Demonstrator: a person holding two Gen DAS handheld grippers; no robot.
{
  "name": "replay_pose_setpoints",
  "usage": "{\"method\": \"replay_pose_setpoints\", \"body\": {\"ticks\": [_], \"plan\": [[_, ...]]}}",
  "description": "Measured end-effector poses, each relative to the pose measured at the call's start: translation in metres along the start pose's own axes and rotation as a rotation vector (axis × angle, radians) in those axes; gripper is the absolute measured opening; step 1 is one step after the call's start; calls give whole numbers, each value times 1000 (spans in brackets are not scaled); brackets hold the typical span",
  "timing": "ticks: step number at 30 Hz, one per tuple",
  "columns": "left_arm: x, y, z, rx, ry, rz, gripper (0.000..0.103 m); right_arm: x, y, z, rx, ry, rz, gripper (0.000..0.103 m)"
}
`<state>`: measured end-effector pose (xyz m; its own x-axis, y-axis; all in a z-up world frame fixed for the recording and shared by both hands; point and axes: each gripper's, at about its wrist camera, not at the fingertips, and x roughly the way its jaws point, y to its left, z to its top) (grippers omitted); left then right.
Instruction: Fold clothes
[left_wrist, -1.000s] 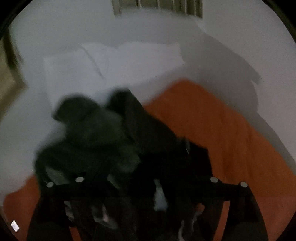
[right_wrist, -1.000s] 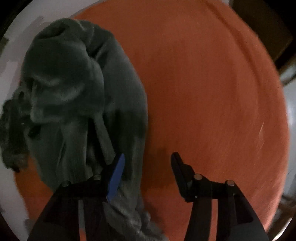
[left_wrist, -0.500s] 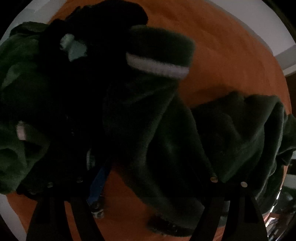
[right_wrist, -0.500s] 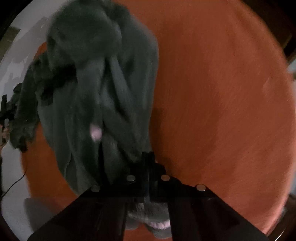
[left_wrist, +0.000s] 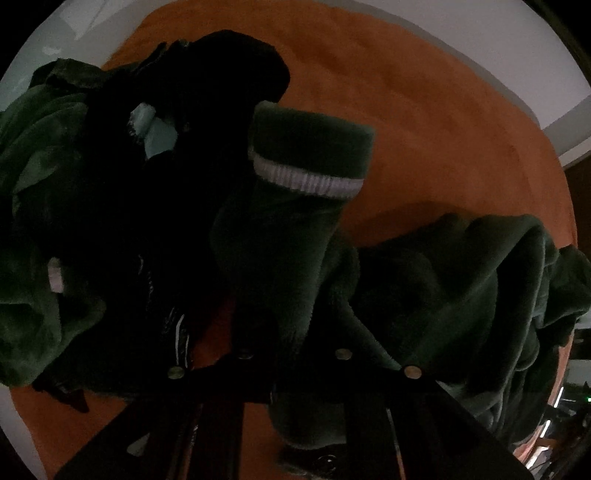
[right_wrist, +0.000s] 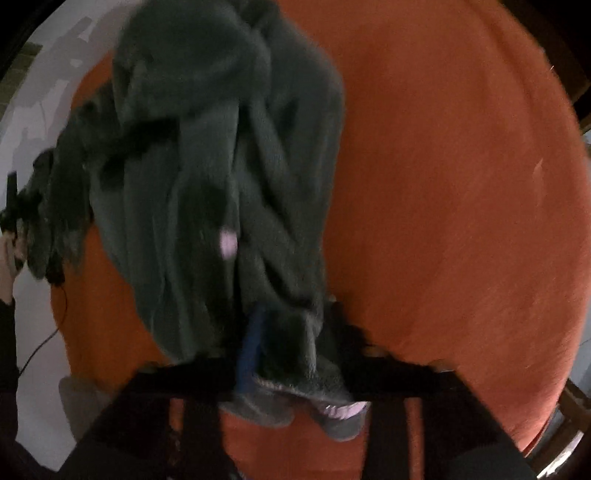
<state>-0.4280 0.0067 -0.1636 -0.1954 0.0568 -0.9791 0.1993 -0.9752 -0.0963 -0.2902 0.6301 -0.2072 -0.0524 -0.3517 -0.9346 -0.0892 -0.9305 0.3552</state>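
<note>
A dark green fleece garment (left_wrist: 461, 280) lies crumpled on an orange blanket (left_wrist: 424, 110), its white-striped cuff (left_wrist: 306, 181) sticking up. A black garment (left_wrist: 166, 192) is tangled with it on the left. My left gripper (left_wrist: 291, 332) is shut on a thick fold of the green fleece. In the right wrist view the same fleece (right_wrist: 221, 147) stretches away from my right gripper (right_wrist: 291, 332). Its jaws stand apart, with bunched fabric between the fingers and the blue pad (right_wrist: 251, 350) showing. Another striped cuff (right_wrist: 340, 410) lies just under the fingers.
The orange blanket (right_wrist: 461, 203) spreads bare to the right of the garment. Pale bedding or floor (right_wrist: 40, 110) borders it on the left, where a thin cable (right_wrist: 37, 343) runs. A person's hand (right_wrist: 5, 258) shows at the left edge. A dark wooden edge (right_wrist: 576, 398) sits far right.
The left view dropped from the bed's far end onto the pile, and the left jaws closed on the fleece. The right jaws, shut half a second ago, have spread apart.
</note>
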Motion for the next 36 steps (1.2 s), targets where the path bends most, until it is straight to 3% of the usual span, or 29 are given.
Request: {"method": "replay_pose_setpoints", "body": {"ticks": [3,8,9,10,11,12,16,20,24,26,31,34,36], "plan": [[-6,1,-2,-16,-13,-8,12,25,-2,-9,-13,72,29,69],[-20,1,4,-33,-65,-14,12,47,-11,1,-72,132,-19,69],[-22,0,6,-39,-77,-16,12,55,-13,0,-84,157,-20,61],[-25,-1,7,-45,-89,-19,12,63,-15,0,-96,179,-21,30],[-28,-2,10,-48,-100,-20,12,67,-14,0,-107,187,-27,17],[-32,-4,11,-48,-115,-16,12,68,-11,1,-123,178,-49,16],[-50,-10,19,-56,-171,16,12,34,-3,19,-127,16,-250,11],[-83,-11,34,-89,-276,63,11,-47,5,47,-118,-291,-502,11],[-128,-5,63,-164,-424,222,11,-113,6,73,-108,-498,-660,11],[-147,-6,84,-186,-487,282,11,-130,8,85,-136,-533,-746,11],[-169,-11,127,-243,-566,435,11,-175,-11,137,-90,-634,-831,11],[-172,-2,142,-327,-600,477,11,-215,-41,182,-2,-706,-870,11],[-171,5,143,-368,-616,506,11,-214,-56,223,81,-710,-852,11]]}}
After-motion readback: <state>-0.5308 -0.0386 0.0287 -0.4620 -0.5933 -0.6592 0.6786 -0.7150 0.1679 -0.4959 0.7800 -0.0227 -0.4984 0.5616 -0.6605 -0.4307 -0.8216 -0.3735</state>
